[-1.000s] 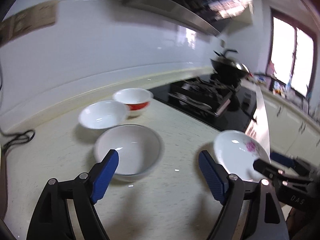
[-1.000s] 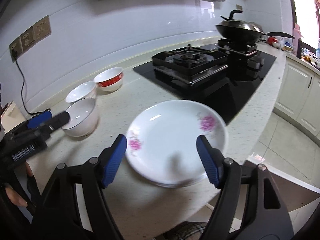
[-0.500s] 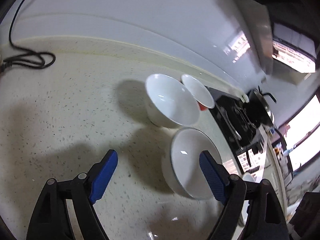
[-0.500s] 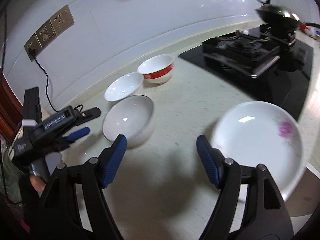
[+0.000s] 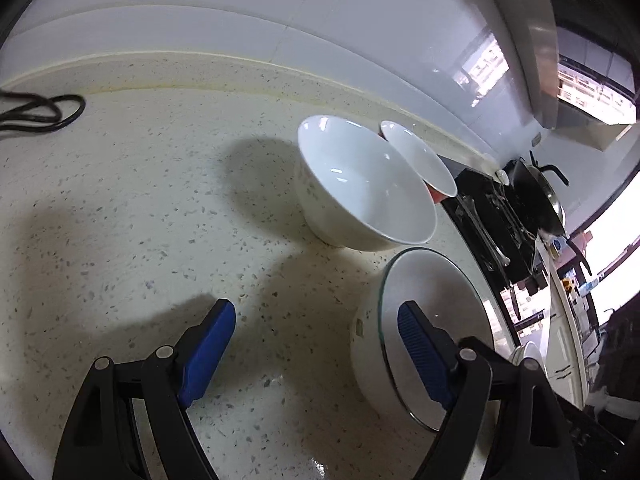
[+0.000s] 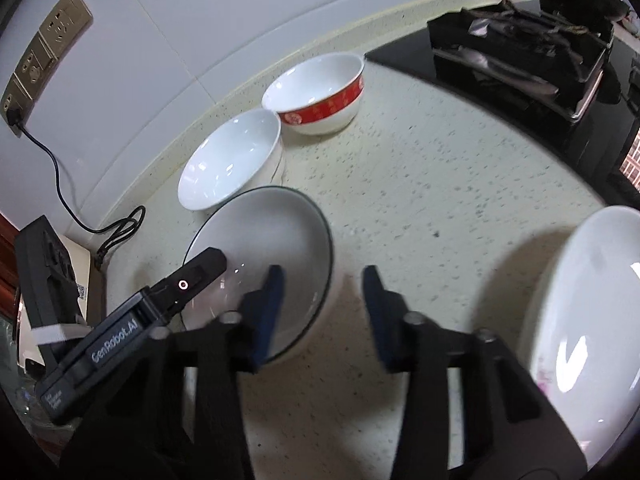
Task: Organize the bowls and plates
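Jaws first, left wrist view: left gripper (image 5: 316, 348) stood wide apart, gripping nothing. Its right blue pad hung over the dark-rimmed white ceramic bowl (image 5: 424, 336); the left pad was over bare speckled countertop (image 5: 120, 200). A plain white bowl (image 5: 360, 188) sat behind it, a red-banded bowl (image 5: 420, 160) nearer the counter's back edge.

Right wrist view: right gripper (image 6: 324, 312) was closing, with the dark-rimmed bowl's (image 6: 272, 240) near wall between the pads, not yet pressed. A white flowered plate (image 6: 588, 312) sat toward the counter's front edge.

Risks, my read: a thin rim pinch could tip or slip the bowl, and both grippers crowded the same bowl, so they could collide.
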